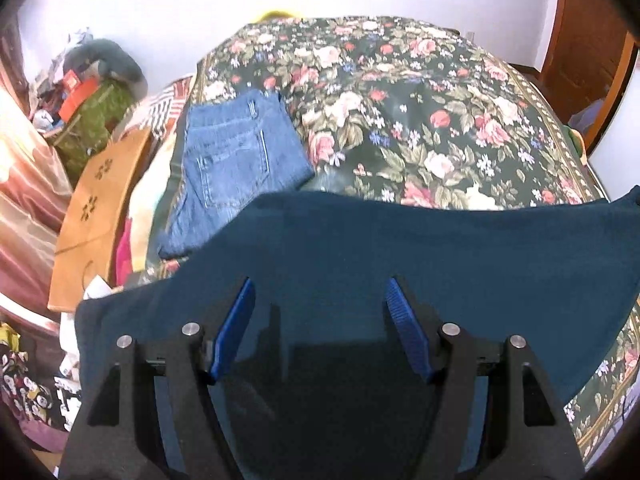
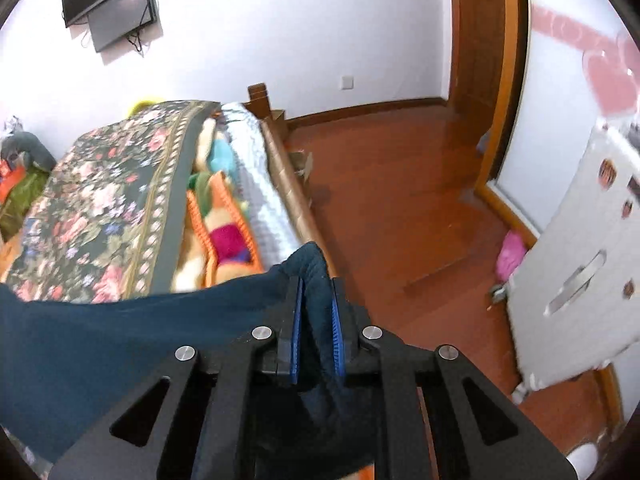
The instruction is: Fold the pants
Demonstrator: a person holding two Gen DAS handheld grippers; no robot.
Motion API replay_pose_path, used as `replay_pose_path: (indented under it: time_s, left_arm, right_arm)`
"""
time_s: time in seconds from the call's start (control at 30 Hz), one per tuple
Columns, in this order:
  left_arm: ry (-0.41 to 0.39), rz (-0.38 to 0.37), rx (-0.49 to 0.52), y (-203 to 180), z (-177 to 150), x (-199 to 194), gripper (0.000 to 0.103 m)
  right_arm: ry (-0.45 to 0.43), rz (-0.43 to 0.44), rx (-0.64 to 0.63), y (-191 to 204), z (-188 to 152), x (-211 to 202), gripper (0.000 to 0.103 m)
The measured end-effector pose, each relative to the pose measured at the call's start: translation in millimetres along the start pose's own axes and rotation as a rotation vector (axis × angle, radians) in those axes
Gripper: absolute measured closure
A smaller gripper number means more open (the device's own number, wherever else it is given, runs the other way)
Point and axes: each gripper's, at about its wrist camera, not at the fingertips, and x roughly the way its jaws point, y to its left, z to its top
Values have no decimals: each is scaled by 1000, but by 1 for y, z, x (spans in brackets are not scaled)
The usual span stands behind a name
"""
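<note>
We see the right gripper (image 2: 316,300) clamped on the dark pants (image 2: 100,340) — bunched fabric between its pads. Left gripper (image 1: 320,300) gapes apart above the same pants (image 1: 400,248), gripping nothing — folded jeans (image 1: 236,160) lie beyond on the floral bedspread (image 1: 420,112).

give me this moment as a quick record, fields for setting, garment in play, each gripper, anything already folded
setting: bed with floral bedspread, wooden floor beside it
garment in play: dark teal pants, spread across the near part of the bed
left gripper: jaws apart over the teal cloth, pads not pressing on it
right gripper: shut on a bunched edge of the pants
already folded: blue jeans, lying folded on the bedspread's left side
also there: brown paper bag left of the bed, screens on the wall
</note>
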Motion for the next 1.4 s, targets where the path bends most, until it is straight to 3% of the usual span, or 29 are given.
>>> replay_pose_path:
  time_s: [0.2, 0.27, 0.33, 0.47, 0.6, 0.67, 0.77, 0.9, 1.2, 1.3, 1.4]
  left_arm:
    - [23, -28, -11, 3, -6, 9, 35]
    - [49, -24, 4, 3, -12, 15, 35]
    - [79, -30, 17, 3, -18, 24, 35]
    - [87, -47, -18, 8, -29, 30, 31]
    - [98, -60, -26, 10, -32, 28, 30]
    - [92, -55, 3, 7, -36, 24, 29]
    - [86, -53, 36, 5, -47, 15, 27]
    - [84, -73, 43, 10, -63, 3, 24]
    - [68, -109, 80, 10, -94, -21, 23]
    - [72, -128, 93, 10, -94, -28, 23]
    - [46, -135, 95, 9, -86, -38, 23]
  right_arm:
    - [165, -51, -19, 5, -10, 62, 90]
    - [275, -18, 8, 2, -18, 82, 85]
    - [315, -36, 0, 1, -19, 84, 74]
    - [293, -72, -33, 12, -5, 55, 69]
    - [210, 52, -40, 45, 4, 10, 48]
    - [177, 138, -64, 72, -2, -9, 44]
    - [211, 211, -89, 103, -22, -8, 43]
    - [316, 172, -174, 133, -67, 6, 43]
    - [266, 163, -81, 117, -109, -52, 43]
    - [305, 218, -7, 105, -112, -63, 43]
    - [285, 179, 34, 94, -113, -74, 42]
